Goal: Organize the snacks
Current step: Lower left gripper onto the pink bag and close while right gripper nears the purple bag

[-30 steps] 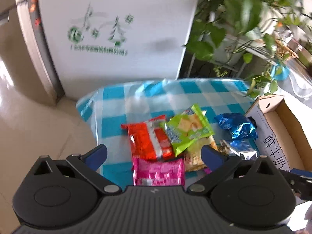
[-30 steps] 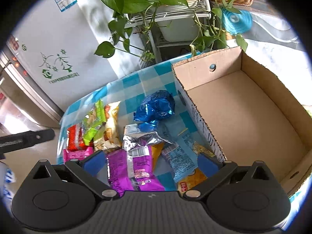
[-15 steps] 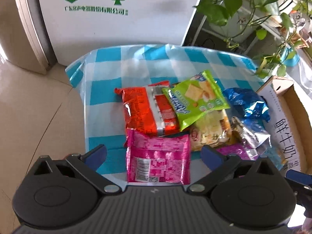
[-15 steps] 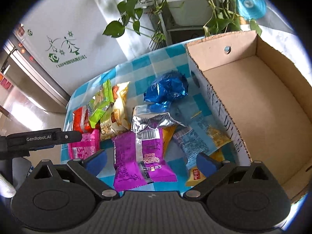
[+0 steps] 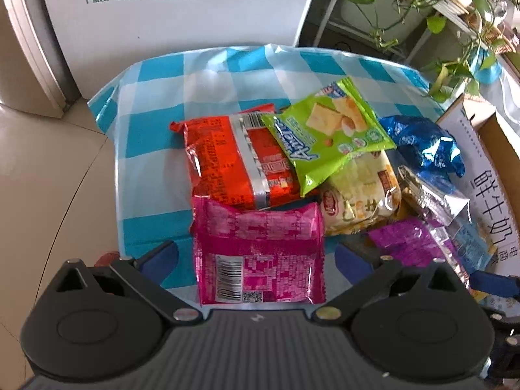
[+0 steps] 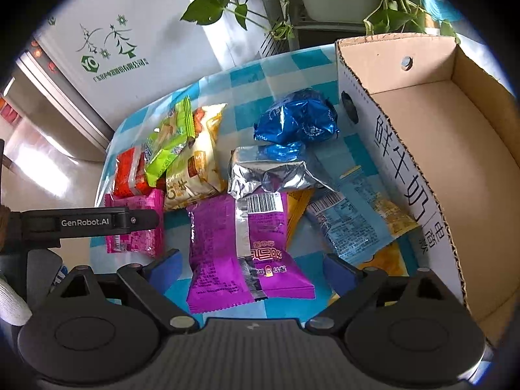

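Note:
Several snack packets lie heaped on a blue-checked tablecloth. My left gripper stands open, its blue fingers on either side of a pink packet without pressing it. Beyond lie an orange packet, a green packet and a yellow one. My right gripper straddles a purple packet; its jaws are closing but the pads stand clear of it. A silver packet and a blue foil packet lie farther off. The left gripper's finger shows at the left.
An open cardboard box with an empty floor stands to the right of the heap, its printed side wall facing the snacks. A white cabinet and potted plants stand behind the table. Tiled floor lies left.
Both grippers have sunk toward the table and tilted down. The pink packet now lies between the left fingers and the purple packet between the right fingers, whose gap has narrowed slightly.

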